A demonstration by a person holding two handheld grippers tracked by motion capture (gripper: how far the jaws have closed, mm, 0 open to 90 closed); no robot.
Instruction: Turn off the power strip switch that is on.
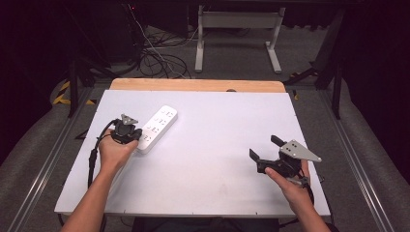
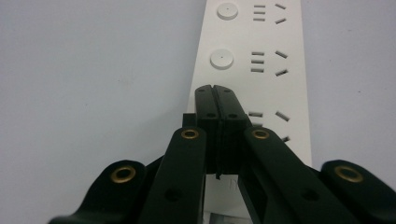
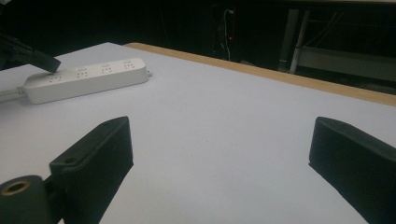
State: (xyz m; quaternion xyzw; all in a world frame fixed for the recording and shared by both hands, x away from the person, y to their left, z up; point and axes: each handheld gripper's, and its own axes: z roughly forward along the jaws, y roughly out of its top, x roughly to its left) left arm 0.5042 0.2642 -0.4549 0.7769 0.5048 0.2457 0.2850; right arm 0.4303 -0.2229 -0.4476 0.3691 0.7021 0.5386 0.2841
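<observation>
A white power strip (image 1: 157, 128) with grey slot marks is lying on a pale grey-white board (image 1: 208, 164) that is showing a light wood edge at the far side. Both grippers are showing black jaws, with brass-coloured rivets glinting on the left gripper (image 2: 216, 95).

Left hand-held gripper (image 2: 216, 93) closed, right (image 3: 219, 149) agape

Both forearms are bare, no sleeves showing. The left claw (image 1: 140, 137) is black with brass-ringed rivet holes along its linkage bars and a black cable trailing near. The right claw (image 1: 263, 149) is black too, topped by a grey three-cornered plate.
</observation>
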